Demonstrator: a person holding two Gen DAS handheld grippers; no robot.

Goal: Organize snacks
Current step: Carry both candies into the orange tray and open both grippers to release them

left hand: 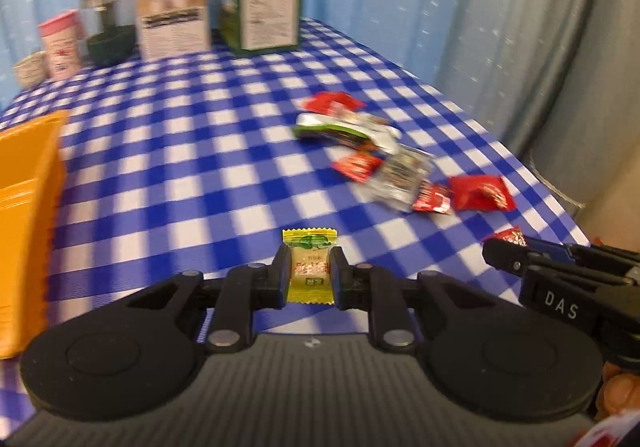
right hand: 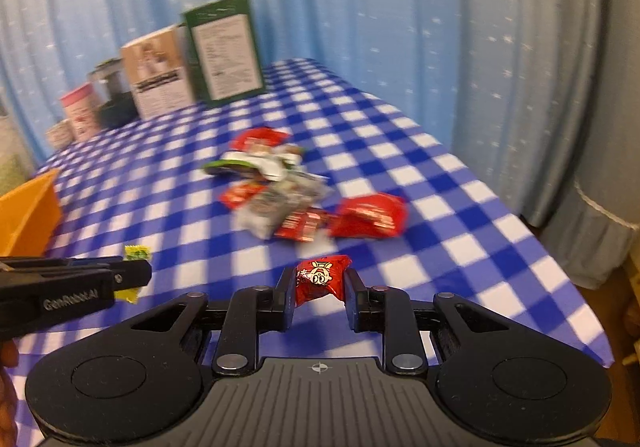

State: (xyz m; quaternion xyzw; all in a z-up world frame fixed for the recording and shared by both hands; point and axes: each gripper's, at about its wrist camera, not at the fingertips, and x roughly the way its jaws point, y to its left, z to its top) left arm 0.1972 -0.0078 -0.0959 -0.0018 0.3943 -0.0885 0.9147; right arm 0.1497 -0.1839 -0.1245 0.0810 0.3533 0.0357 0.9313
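- Jaws of the left gripper (left hand: 310, 274) are clenched on a yellow-green wrapped candy (left hand: 309, 267), pressing on the flanks of its padded middle; both crimped ends stick out free above and below the jaws.
- Jaws of the right gripper (right hand: 319, 288) are clenched on a red wrapped candy (right hand: 320, 279), gripped across its body, with the printed face turned toward the camera.
- Both candies are carried clear above the checked tabletop (left hand: 200, 167), side by side and near each other.
- Handling, as a judgement: each piece is very light, with a firm core inside thin, glossy film. The film is slippery and crinkles, so a grip on a crimped end alone could slide or twist. Hold across the thick centre, as now.
- Moderate pressure appears sufficient; harder squeezing risks crushing the sweet or splitting the wrapper.
- Remaining snack pile (left hand: 376, 155) lies loose on the tabletop toward its right edge: red sachets, a clear packet, a green-and-white pack, partly overlapping. Flat sachets offer little height, so take them at a raised edge or bulge.
- An orange bin (left hand: 28, 207) stands at the left, the probable destination.
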